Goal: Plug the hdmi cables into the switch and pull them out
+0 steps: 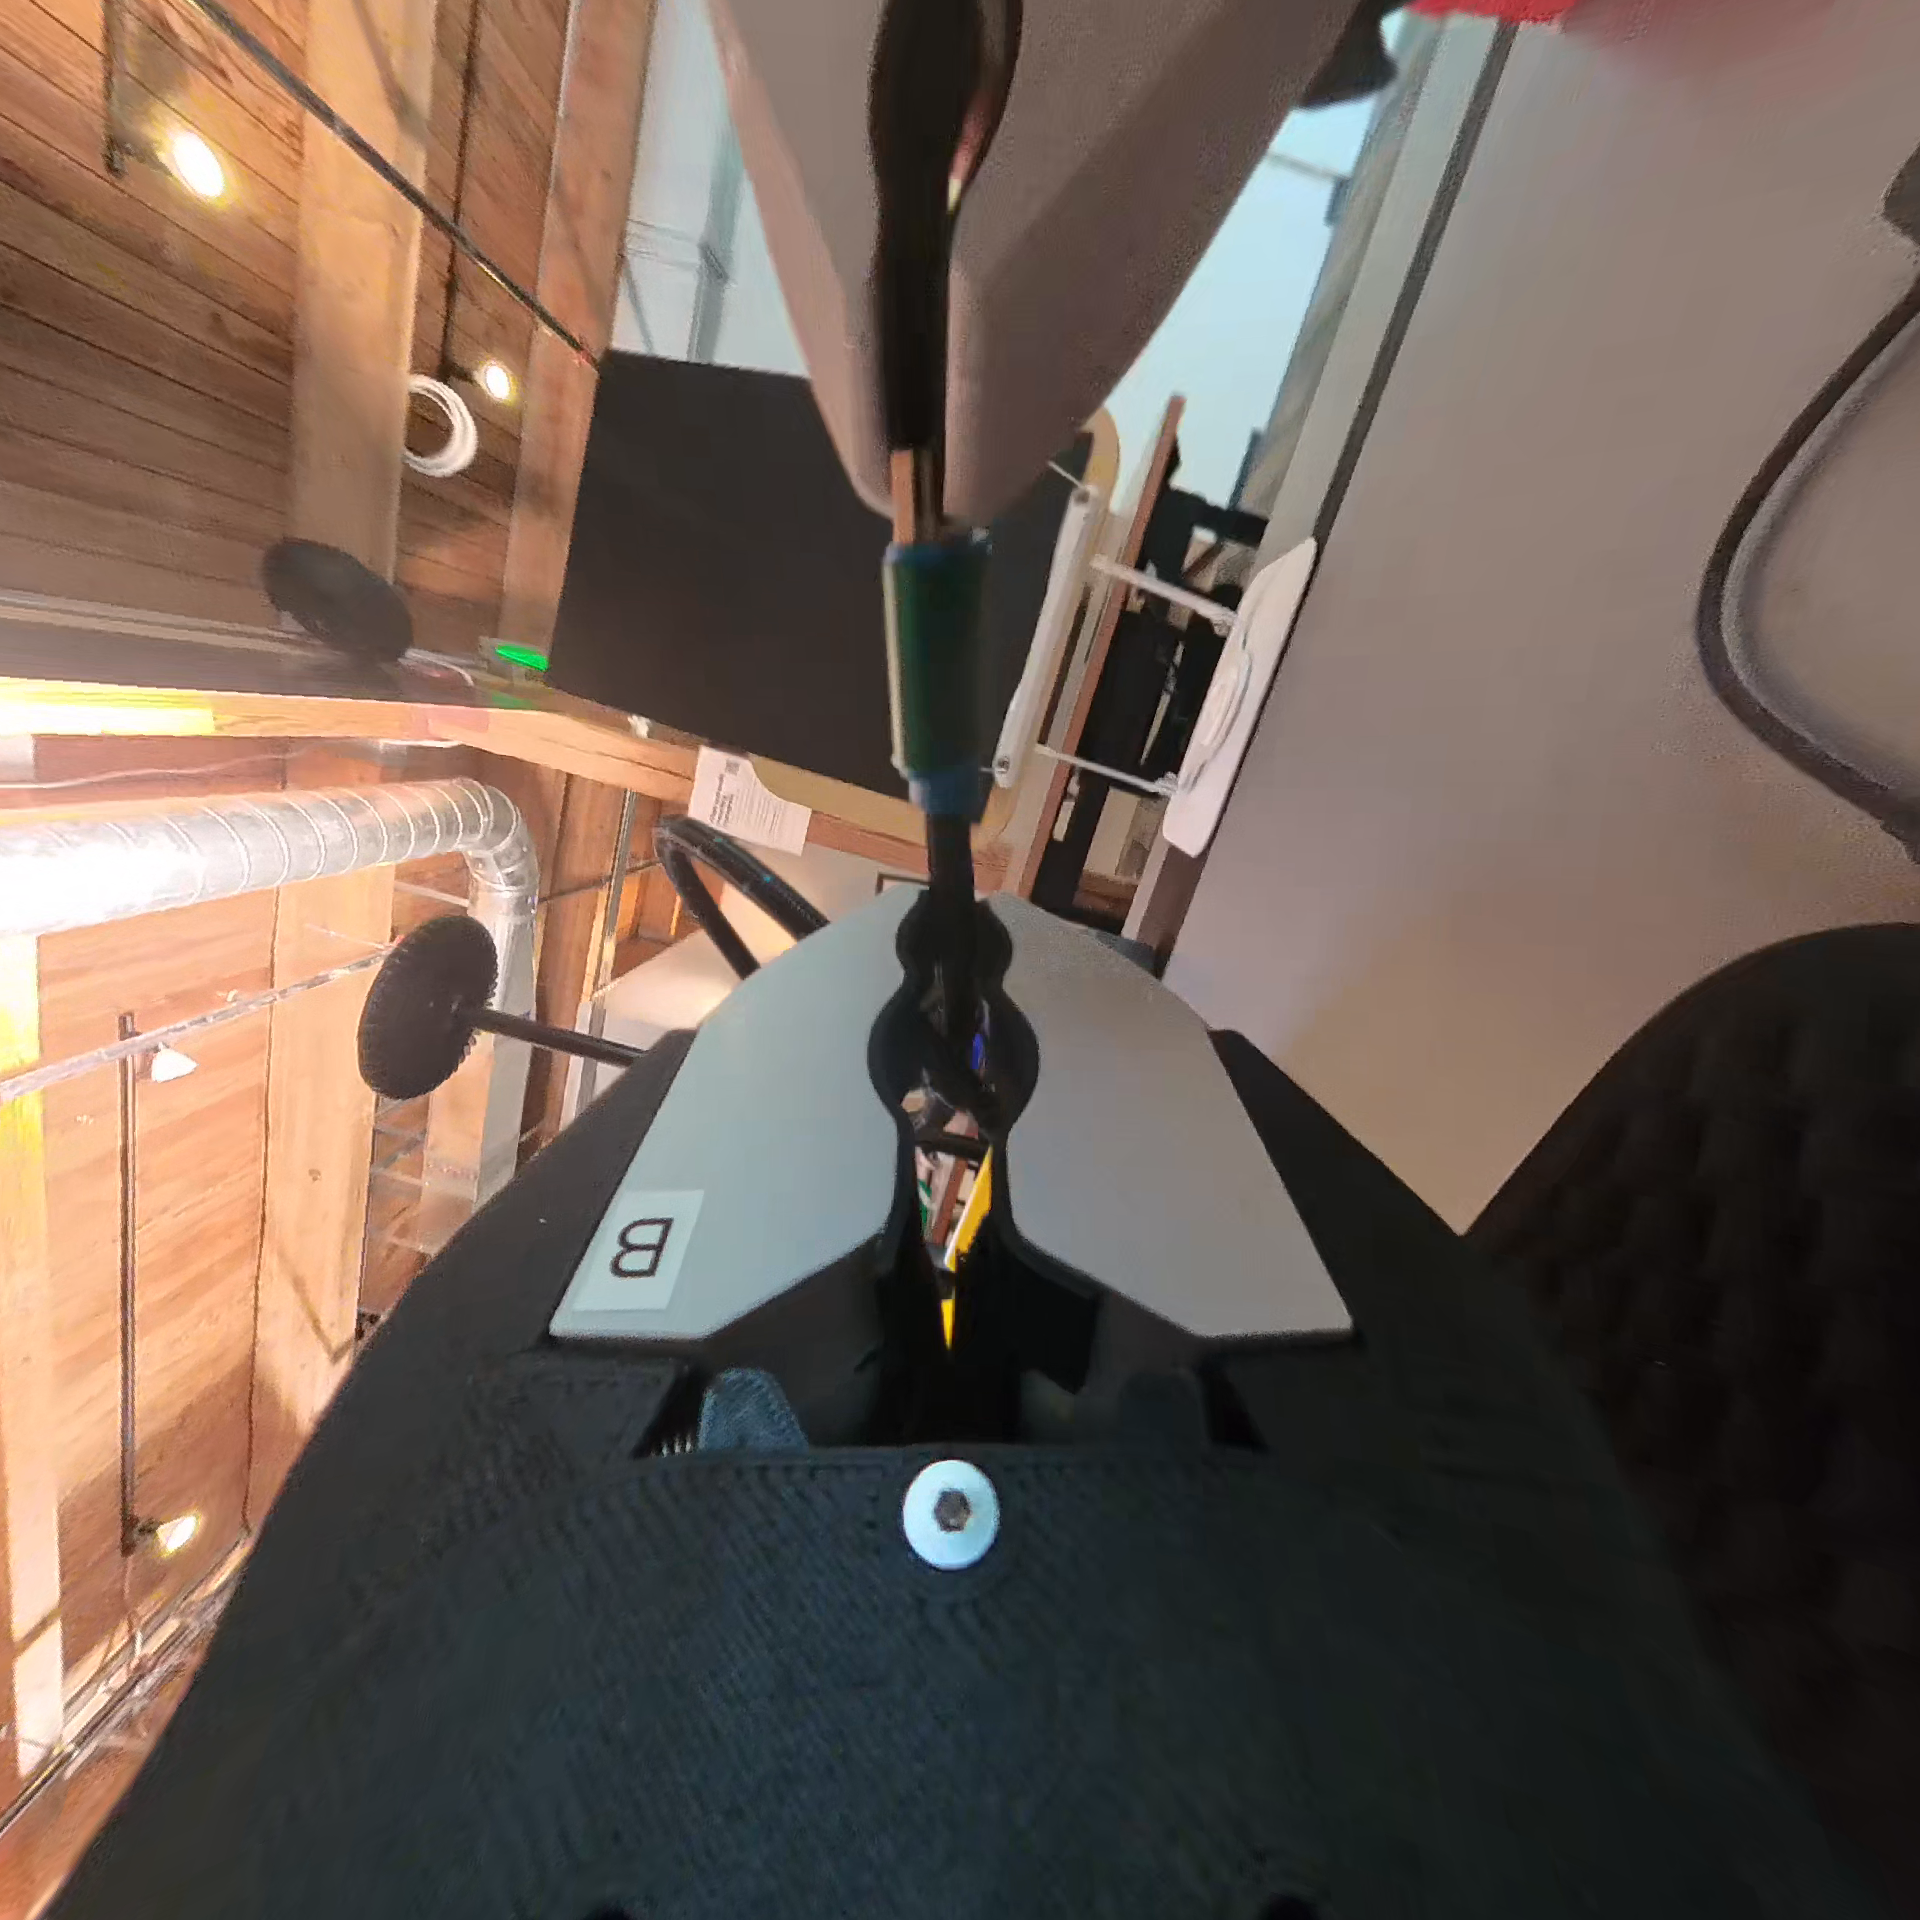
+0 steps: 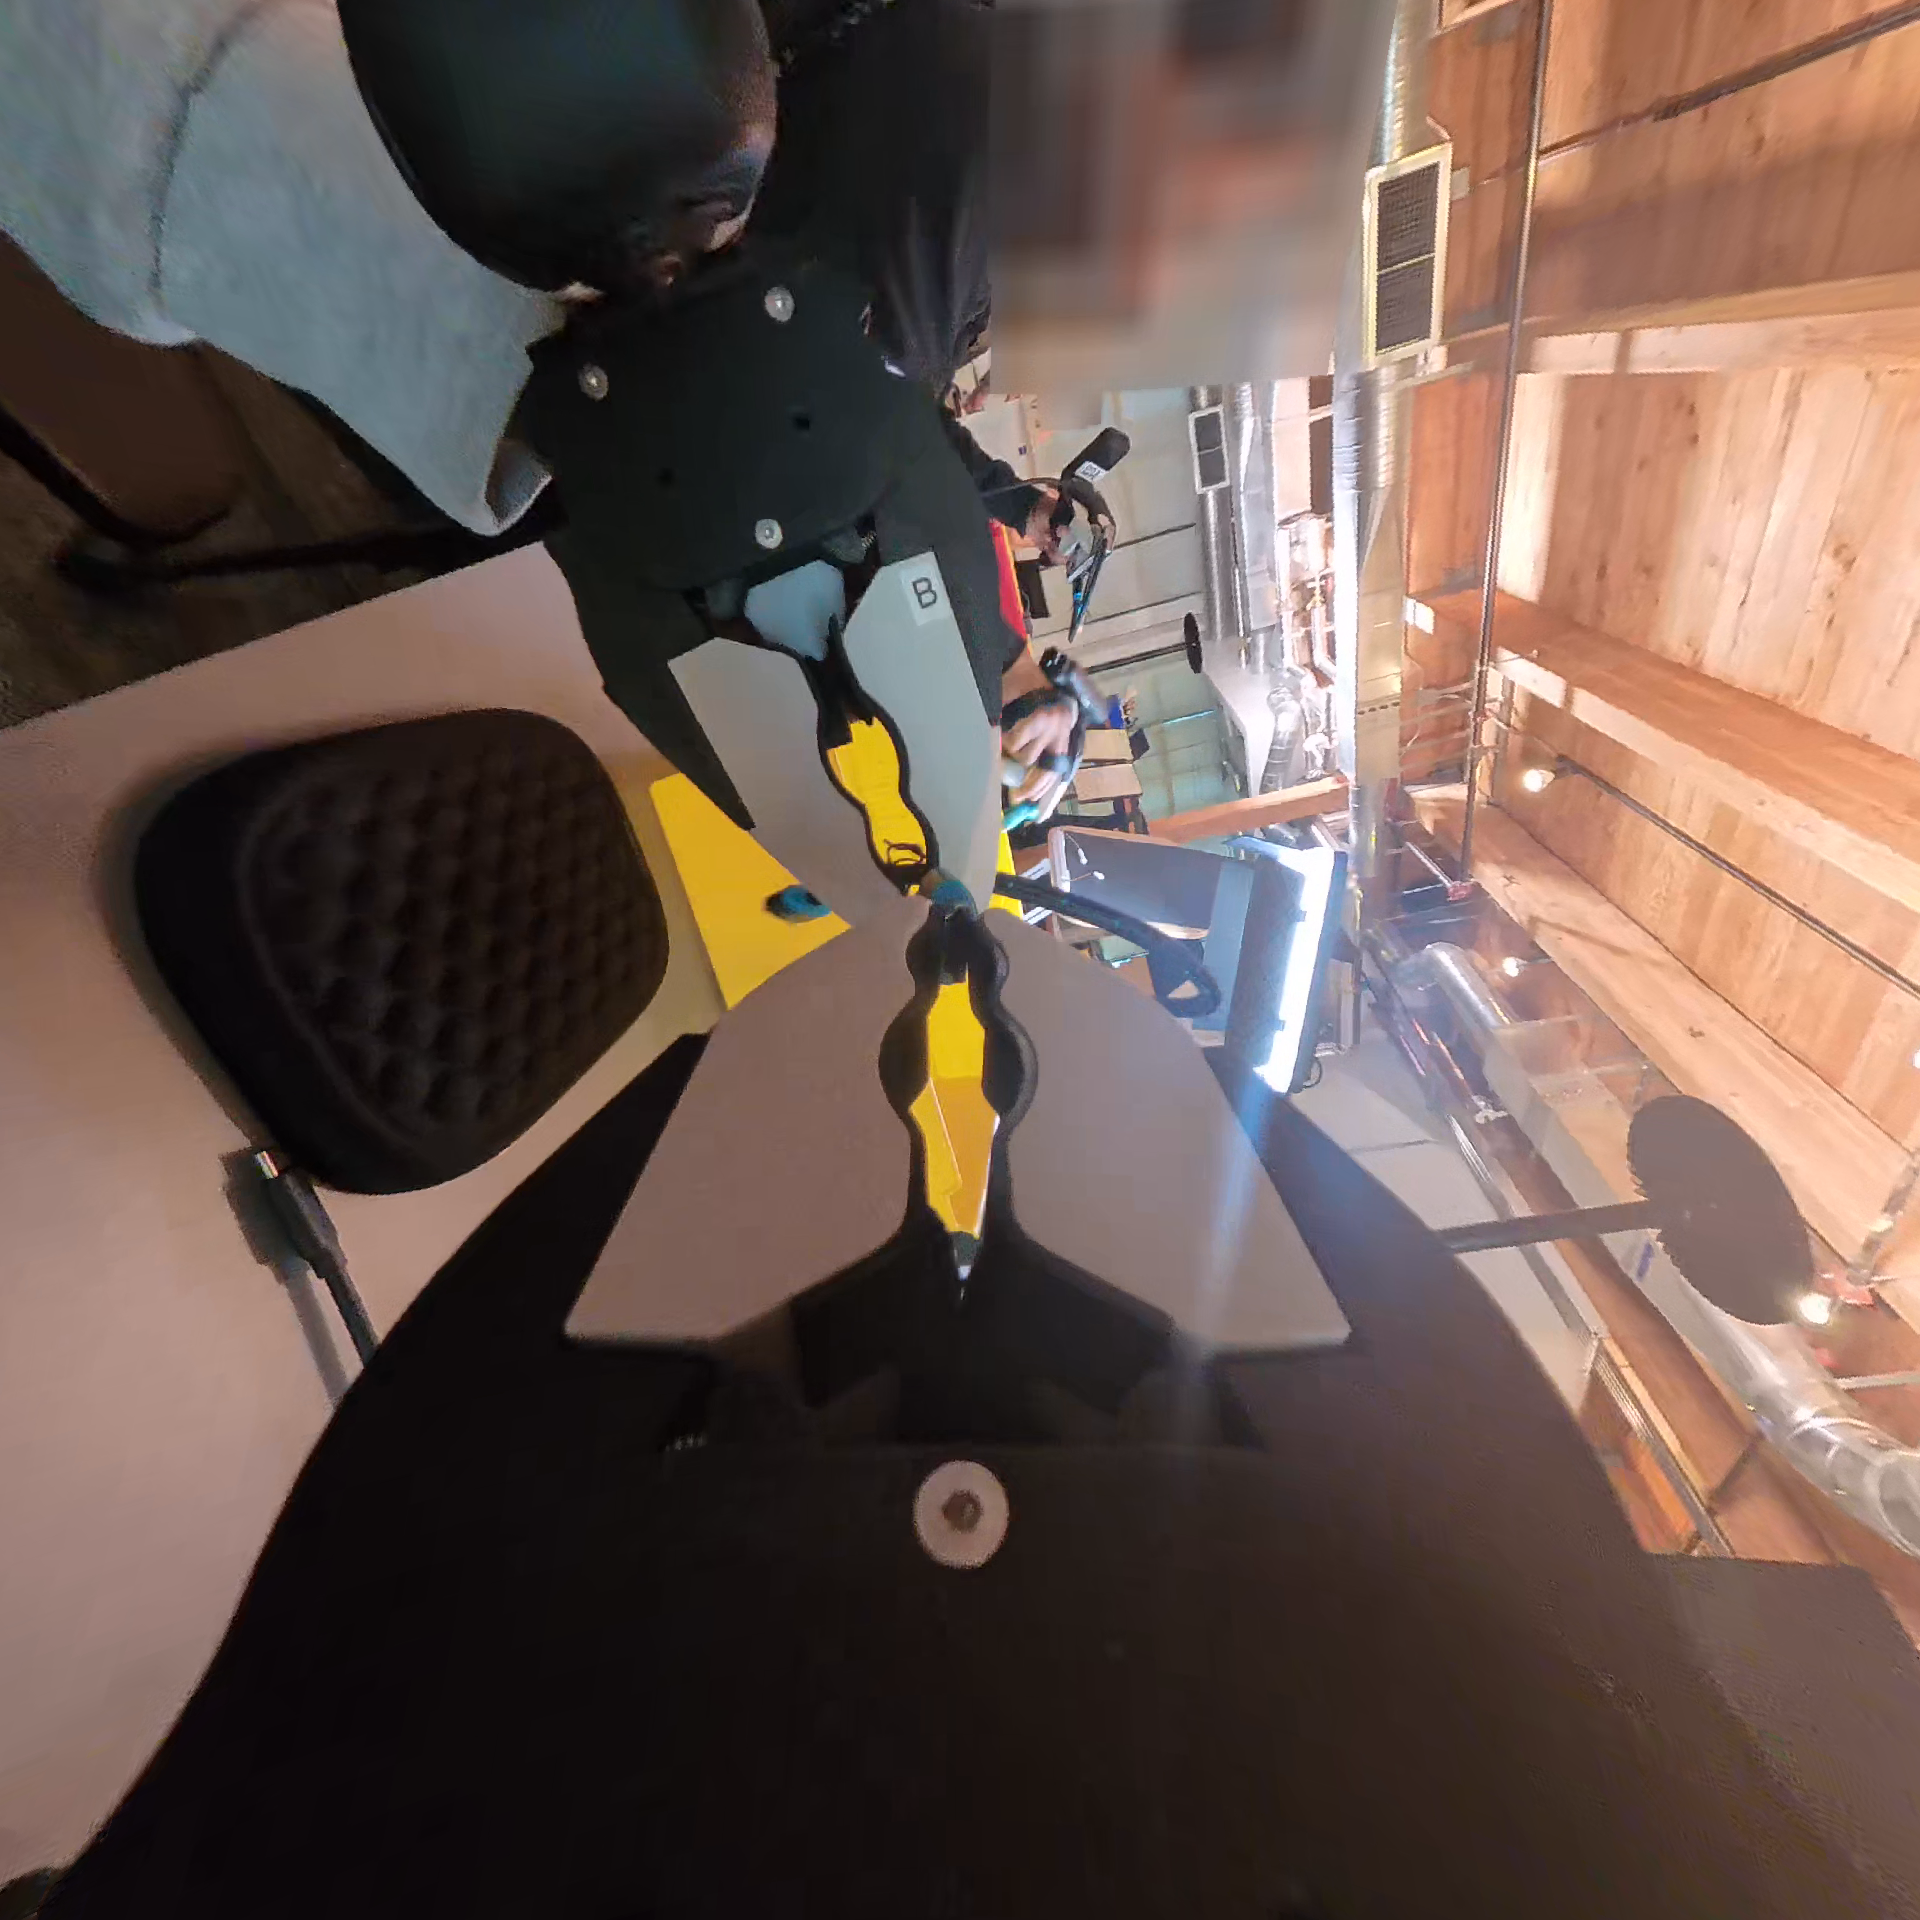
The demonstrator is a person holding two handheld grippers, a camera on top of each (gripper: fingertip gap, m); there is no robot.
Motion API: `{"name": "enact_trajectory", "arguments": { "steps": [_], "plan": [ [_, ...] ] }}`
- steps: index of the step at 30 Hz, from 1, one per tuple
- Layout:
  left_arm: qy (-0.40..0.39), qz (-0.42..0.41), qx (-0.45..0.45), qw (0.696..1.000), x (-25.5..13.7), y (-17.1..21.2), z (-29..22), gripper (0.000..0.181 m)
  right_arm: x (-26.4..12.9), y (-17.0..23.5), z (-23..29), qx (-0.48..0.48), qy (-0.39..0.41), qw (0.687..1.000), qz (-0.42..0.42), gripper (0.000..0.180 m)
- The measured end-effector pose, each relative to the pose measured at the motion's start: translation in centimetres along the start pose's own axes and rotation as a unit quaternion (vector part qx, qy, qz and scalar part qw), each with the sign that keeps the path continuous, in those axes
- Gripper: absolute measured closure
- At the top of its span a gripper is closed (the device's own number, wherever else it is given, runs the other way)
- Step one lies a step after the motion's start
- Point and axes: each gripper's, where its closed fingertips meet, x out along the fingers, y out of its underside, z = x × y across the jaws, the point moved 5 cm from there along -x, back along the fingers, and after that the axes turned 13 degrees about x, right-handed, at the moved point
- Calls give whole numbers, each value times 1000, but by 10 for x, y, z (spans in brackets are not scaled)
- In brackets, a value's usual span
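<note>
My left gripper [image 1: 951, 914] is shut on a black HDMI cable [image 1: 727, 883] just behind its dark plug [image 1: 935, 655]. The plug points away from me, and its gold metal tip reaches my right gripper [image 1: 920, 488], which meets it tip to tip. In the right wrist view my right gripper [image 2: 951, 930] is shut on the teal-ringed plug end [image 2: 951, 891], with the left gripper [image 2: 920, 868] facing it. The cable [image 2: 1101, 920] curves off right. A black rounded box with a dimpled top, apparently the switch [image 2: 395, 945], lies on the table to the left, apart from both grippers.
A grey cable [image 2: 296, 1236] is plugged into the black box's near side. A yellow box [image 2: 727, 883] lies on the pale table [image 2: 156, 1455] under the grippers. A person's grey sleeve [image 2: 260, 208] holds the left gripper. Other people's hands [image 2: 1039, 717] and a monitor [image 2: 1195, 914] are behind.
</note>
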Motion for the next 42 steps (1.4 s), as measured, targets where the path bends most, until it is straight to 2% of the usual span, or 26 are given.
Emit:
{"name": "enact_trajectory", "arguments": {
  "steps": [4, 6, 7, 8, 9, 11, 13, 15, 18, 21, 23, 25, 28, 30, 33, 35, 37, 38, 40, 41, 42],
  "plan": [
    [-29, 2, 5, 1000, -4, 20, 8, 174, -8, -11, -12, 25, 8, 999, -22, 176],
    [-48, -22, -24, 998, -9, 25, 15, 174, -15, -15, -20, 38, 14, 999, -34, 177],
    [-35, 13, -22, 999, -8, 33, 16, 175, -20, -20, -25, 48, 24, 997, -63, 180],
    [2, 116, -8, 993, -8, 58, 11, 174, -31, -29, -34, 77, 38, 990, -116, 180],
    [45, 155, -4, 987, -11, 77, 1, 174, -42, -36, -47, 119, 46, 980, -154, 180],
    [48, 122, -52, 990, -19, 82, -2, 175, -57, -38, -66, 181, 47, 966, -178, 177],
    [63, 125, -72, 988, -22, 76, 0, 175, -56, -28, -73, 239, 41, 956, -163, 152],
    [68, 138, -35, 987, -18, 68, 1, 175, -40, -14, -63, 287, 13, 948, -133, 133],
    [80, 133, 16, 988, -10, 48, 1, 175, -10, -3, -34, 271, -8, 959, -77, 127],
    [80, 103, 40, 991, -5, 29, 1, 175, 5, 13, -21, 207, 19, 978, 18, 120],
    [75, 87, 49, 992, -5, 20, 2, 175, 5, 20, -24, 230, 22, 973, 27, 125],
    [64, 73, 61, 993, -6, 15, 4, 175, 2, 27, -27, 296, -1, 955, 9, 137],
    [57, 52, 56, 995, -7, 8, 5, 175, 2, 38, -24, 424, -83, 902, -10, 148],
    [58, 45, 54, 996, -7, 5, 4, 176, 1, 38, -24, 466, -106, 877, -43, 166],
    [48, 31, 53, 997, -8, 6, 6, 175, -1, 36, -22, 439, -119, 890, -39, 168],
    [24, -5, 25, 999, -13, 11, 15, 174, -5, 32, -27, 428, -115, 895, -44, 168],
    [25, -7, -8, 1000, -16, 24, 20, 175, -9, 33, -34, 428, -107, 896, -40, 168],
    [24, 16, -13, 999, -17, 33, 21, 181, -13, 35, -38, 424, -100, 899, -40, 168],
    [29, 177, 31, 983, -29, 85, 21, 181, -27, 38, -54, 432, -69, 897, -63, 169],
    [33, 202, 31, 978, -38, 103, 18, 181, -36, 40, -66, 444, -49, 891, -82, 169],
    [28, 188, -2, 982, -46, 109, 17, 181, -45, 42, -76, 455, -36, 885, -96, 169]
  ]
}}
